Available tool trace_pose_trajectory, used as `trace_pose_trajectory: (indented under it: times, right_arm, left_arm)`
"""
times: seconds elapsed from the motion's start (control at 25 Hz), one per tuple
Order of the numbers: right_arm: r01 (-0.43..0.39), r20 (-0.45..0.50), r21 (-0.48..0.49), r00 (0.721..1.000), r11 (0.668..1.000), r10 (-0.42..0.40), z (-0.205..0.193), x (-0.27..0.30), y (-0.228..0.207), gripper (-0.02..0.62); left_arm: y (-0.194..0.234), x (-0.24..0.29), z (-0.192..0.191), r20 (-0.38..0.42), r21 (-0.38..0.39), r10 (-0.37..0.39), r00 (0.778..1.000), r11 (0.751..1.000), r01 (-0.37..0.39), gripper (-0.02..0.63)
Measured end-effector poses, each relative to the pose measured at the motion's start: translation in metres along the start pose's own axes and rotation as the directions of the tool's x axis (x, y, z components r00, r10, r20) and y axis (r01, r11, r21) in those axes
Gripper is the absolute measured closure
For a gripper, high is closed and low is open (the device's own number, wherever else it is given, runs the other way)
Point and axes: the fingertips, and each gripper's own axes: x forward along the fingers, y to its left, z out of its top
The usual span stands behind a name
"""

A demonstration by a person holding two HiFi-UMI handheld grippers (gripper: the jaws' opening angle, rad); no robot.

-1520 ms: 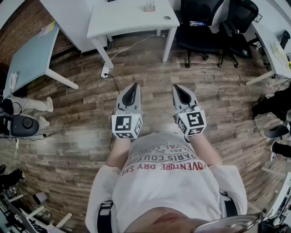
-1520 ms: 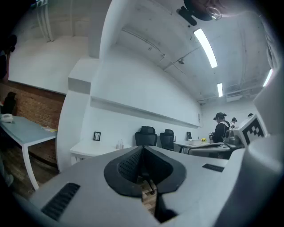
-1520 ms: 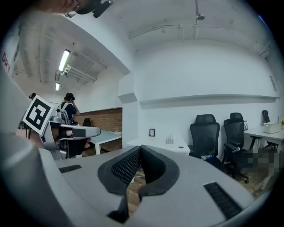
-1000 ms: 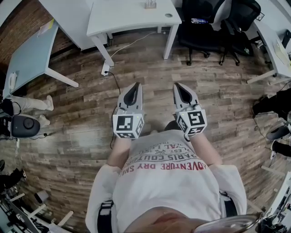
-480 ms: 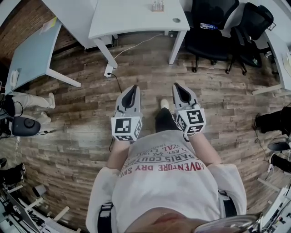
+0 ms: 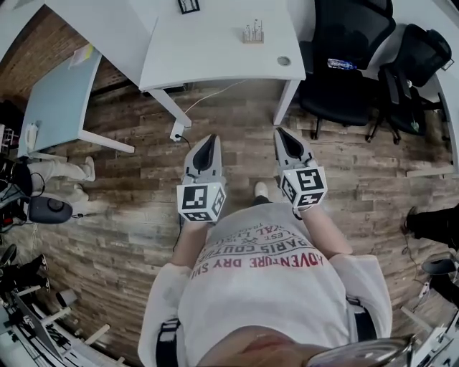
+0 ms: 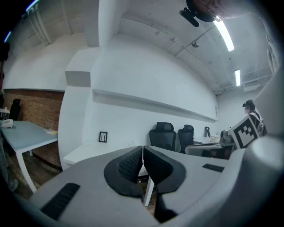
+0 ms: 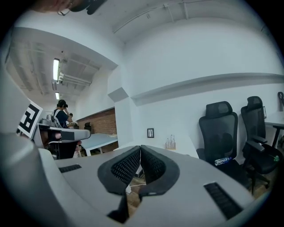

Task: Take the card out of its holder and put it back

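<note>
A small card holder [image 6: 252, 34] stands near the far edge of the white desk [image 6: 215, 54], and the card in it is too small to make out. The same holder [image 8: 171, 142] shows in the right gripper view, far ahead of the jaws. My left gripper [image 6: 208, 140] and right gripper [image 6: 281, 133] are held side by side over the wooden floor, short of the desk. Both are shut with nothing between the jaws. The left gripper [image 7: 143, 148] and the right gripper [image 8: 140, 147] each show their pads pressed together.
A small black picture frame [image 6: 188, 6] stands at the back of the desk. Two black office chairs [image 6: 344, 57] are to the right of it, and a pale blue table [image 6: 57, 93] to the left. A cable [image 6: 179, 129] lies on the floor by the desk leg.
The person has walked forward, so the white desk and the holder have come nearer in the head view. Both grippers stay shut and side by side.
</note>
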Motion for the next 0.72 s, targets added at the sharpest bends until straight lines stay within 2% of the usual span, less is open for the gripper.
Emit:
trace_pose_trajectory:
  times: [0.32, 0.56, 0.72]
  right_arm:
    - [-0.036, -0.018, -0.019, 0.999, 0.999, 0.036, 0.013, 0.072, -0.077, 0.57]
    - [-0.016, -0.052, 0.015, 0.999, 1.0, 0.017, 0.008, 0.111, -0.115, 0.571]
    - [0.02, -0.067, 0.023, 0.998, 1.0, -0.018, 0.005, 0.143, -0.138, 0.57]
  left_arm:
    - [0.0, 0.108, 0.009, -0.016, 0.006, 0.024, 1.0, 1.0, -0.024, 0.578]
    - [0.013, 0.167, 0.003, -0.062, 0.003, 0.021, 0.998, 1.0, -0.02, 0.578]
    - [0.026, 0.212, 0.001, -0.072, 0.0, -0.018, 0.997, 1.0, 0.018, 0.578]
